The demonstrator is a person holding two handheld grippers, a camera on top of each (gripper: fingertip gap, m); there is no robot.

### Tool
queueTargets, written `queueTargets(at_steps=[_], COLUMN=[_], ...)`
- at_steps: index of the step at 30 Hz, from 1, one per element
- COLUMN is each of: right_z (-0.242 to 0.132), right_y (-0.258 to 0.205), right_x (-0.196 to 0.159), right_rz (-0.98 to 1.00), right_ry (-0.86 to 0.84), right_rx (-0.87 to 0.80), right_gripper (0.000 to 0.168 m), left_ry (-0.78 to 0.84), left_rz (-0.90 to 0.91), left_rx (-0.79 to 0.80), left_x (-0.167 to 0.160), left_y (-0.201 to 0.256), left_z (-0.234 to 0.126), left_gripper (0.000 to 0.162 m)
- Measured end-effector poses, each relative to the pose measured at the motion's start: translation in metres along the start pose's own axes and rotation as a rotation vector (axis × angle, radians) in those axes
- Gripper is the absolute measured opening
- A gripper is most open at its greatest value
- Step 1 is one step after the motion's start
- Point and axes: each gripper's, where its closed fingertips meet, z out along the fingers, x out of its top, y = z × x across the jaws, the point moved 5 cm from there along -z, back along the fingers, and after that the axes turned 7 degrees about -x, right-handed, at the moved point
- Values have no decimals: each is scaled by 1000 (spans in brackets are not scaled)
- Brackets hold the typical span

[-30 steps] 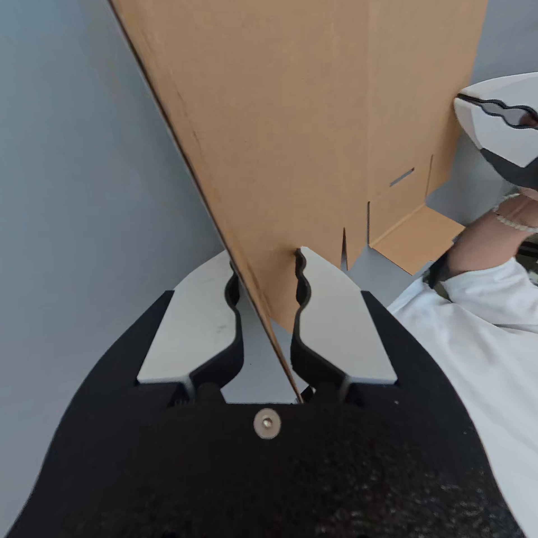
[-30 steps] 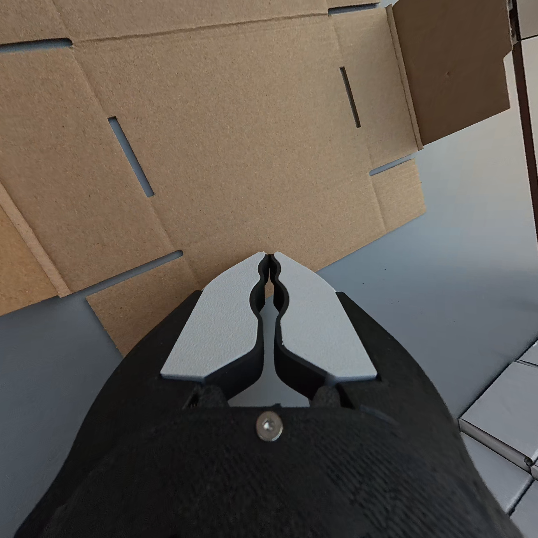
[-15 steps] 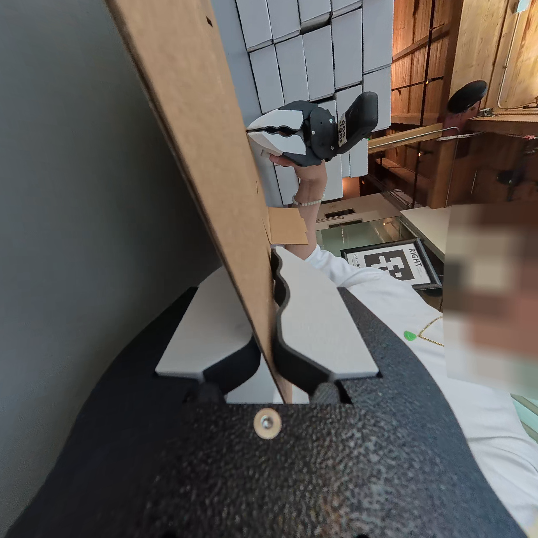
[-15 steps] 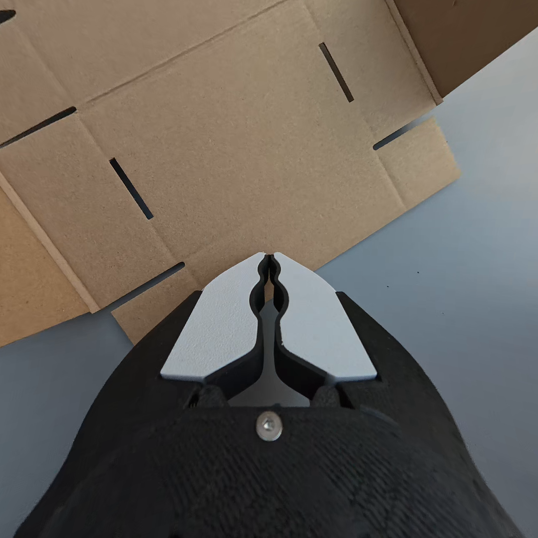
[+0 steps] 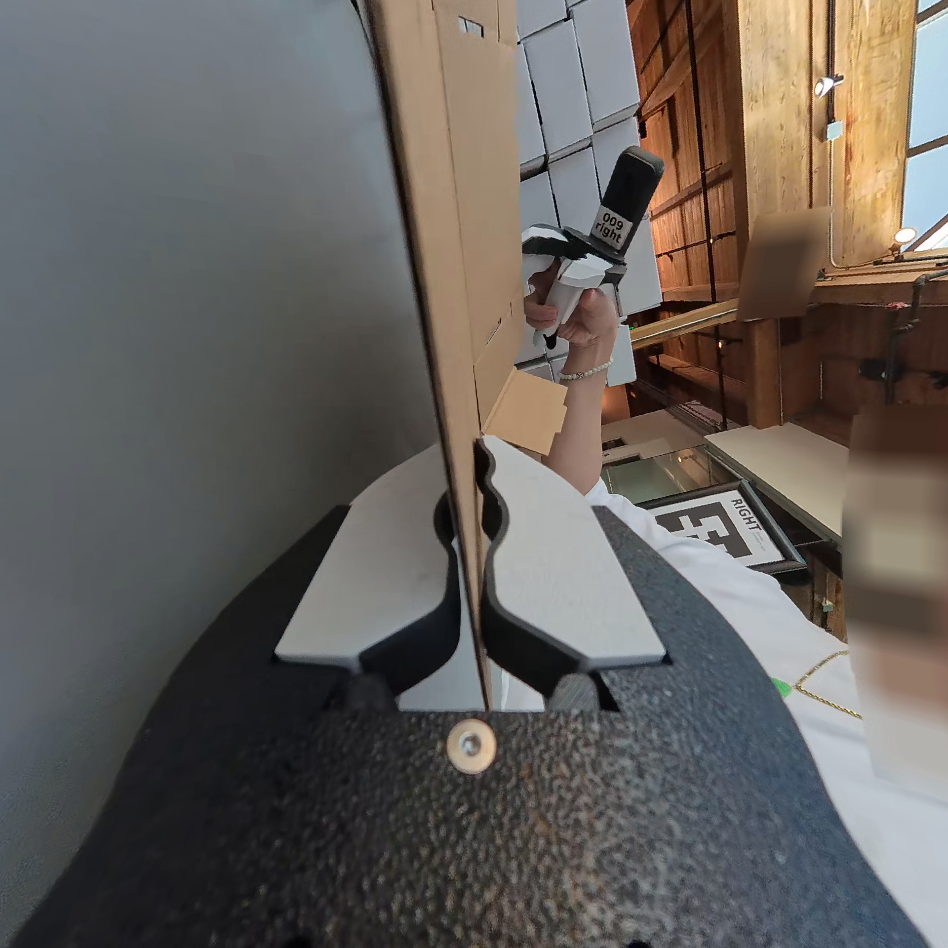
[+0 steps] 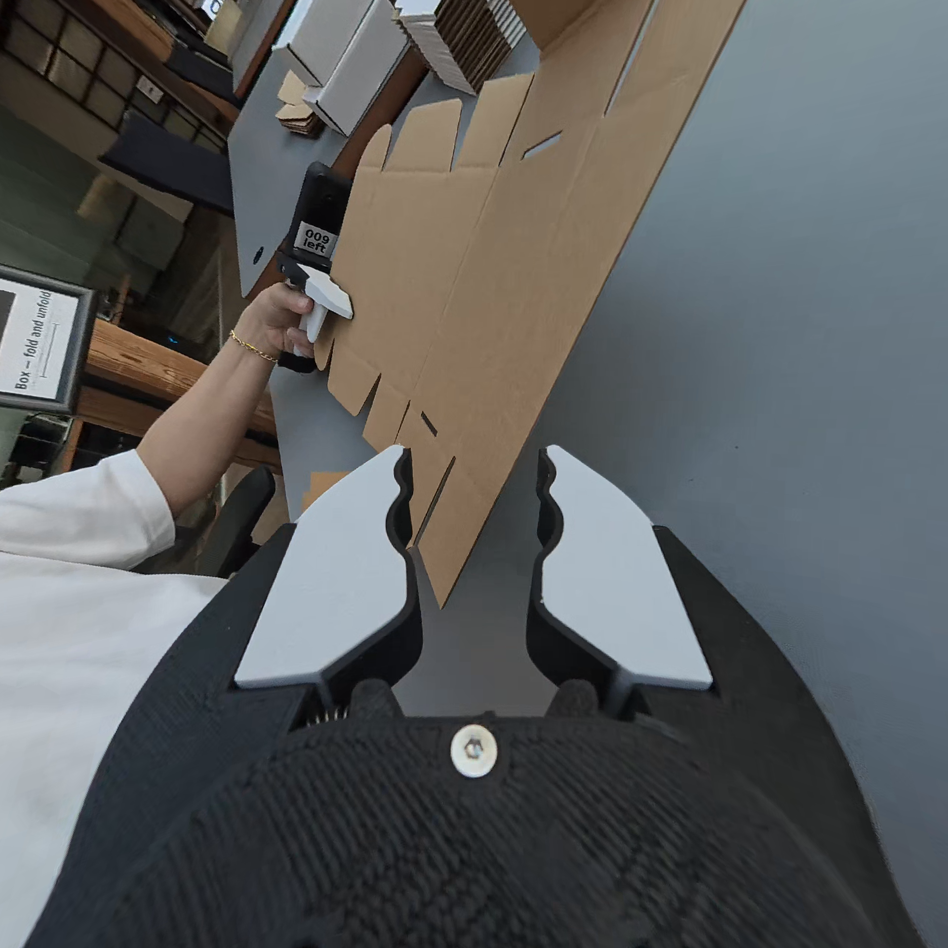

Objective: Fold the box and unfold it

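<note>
The box is a flat brown cardboard blank (image 6: 487, 282) with slots and flaps, unfolded. My left gripper (image 5: 464, 451) is shut on one edge of the blank (image 5: 451, 256), which I see edge-on running up between the fingers. In the right wrist view the left gripper (image 6: 328, 300) holds that flap edge raised, while the opposite long edge rests on the grey table (image 6: 769, 256). My right gripper (image 6: 472, 461) is open and holds nothing. A corner of the blank lies between its fingers. In the left wrist view the right gripper (image 5: 554, 256) sits beside the blank's far part.
White boxes are stacked behind the table (image 5: 564, 102) and more stand at the table's far end (image 6: 333, 61), next to a stack of flat cardboard (image 6: 461, 41). Framed signs (image 5: 718, 528) (image 6: 41, 338) stand by the person. White-sleeved arms (image 6: 128, 513) reach in.
My left gripper closed on the blank's edge and tipped it up. My right gripper, earlier shut with its tips over the blank, has opened and turned on its side near a corner.
</note>
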Motion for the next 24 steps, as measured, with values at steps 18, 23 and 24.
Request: queueTargets(at_steps=[18, 23, 24], right_z=[17, 32, 37], right_y=[16, 19, 19], right_x=[-13, 3, 8], right_rz=[53, -13, -38], right_ry=[-448, -698, -740], right_rx=[215, 170, 149], right_gripper=[3, 3, 3], left_ry=[146, -80, -197], left_rz=[378, 798, 868], left_rx=[545, 533, 591], left_x=[0, -19, -29], left_y=[60, 114, 107], left_z=[-75, 2, 19], left_gripper=[34, 0, 0])
